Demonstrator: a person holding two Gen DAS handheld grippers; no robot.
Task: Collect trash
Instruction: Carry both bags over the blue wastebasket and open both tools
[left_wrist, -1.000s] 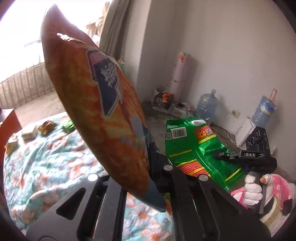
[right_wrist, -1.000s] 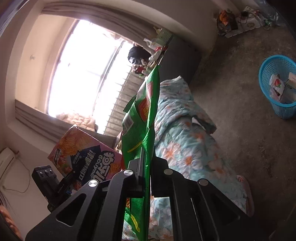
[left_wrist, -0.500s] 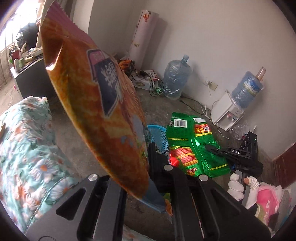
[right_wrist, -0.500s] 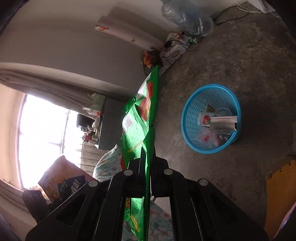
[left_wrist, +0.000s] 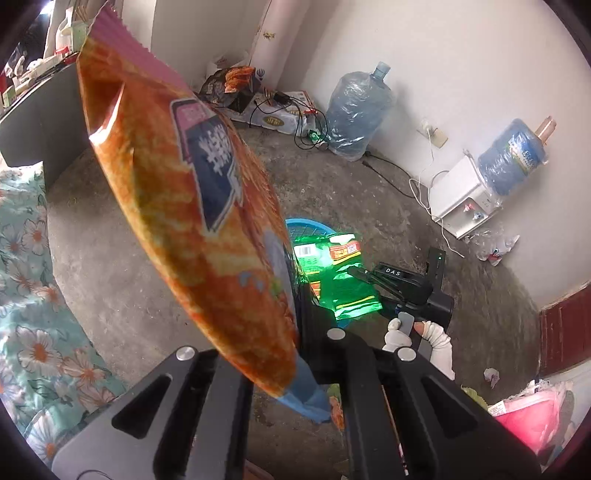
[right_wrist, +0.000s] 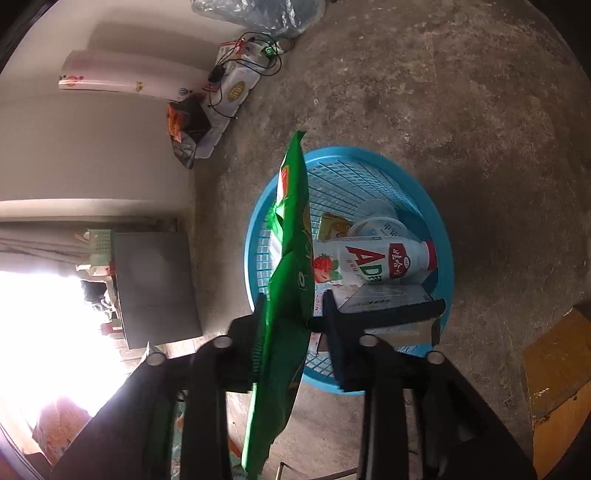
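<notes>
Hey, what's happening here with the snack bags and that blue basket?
A person is collecting trash with tongs in each hand. The right tongs are opening over the blue basket, the green bag loose between them. The left tongs are shut on an orange chip bag. A bottle already lies in the basket.

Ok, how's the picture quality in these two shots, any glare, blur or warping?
Left wrist view: fisheye bends the walls; the green snack bag is smeared by motion, while the orange chip bag stays sharp. Right wrist view: the window is blown out white at lower left; the blue basket and its milk bottle read clearly.
</notes>
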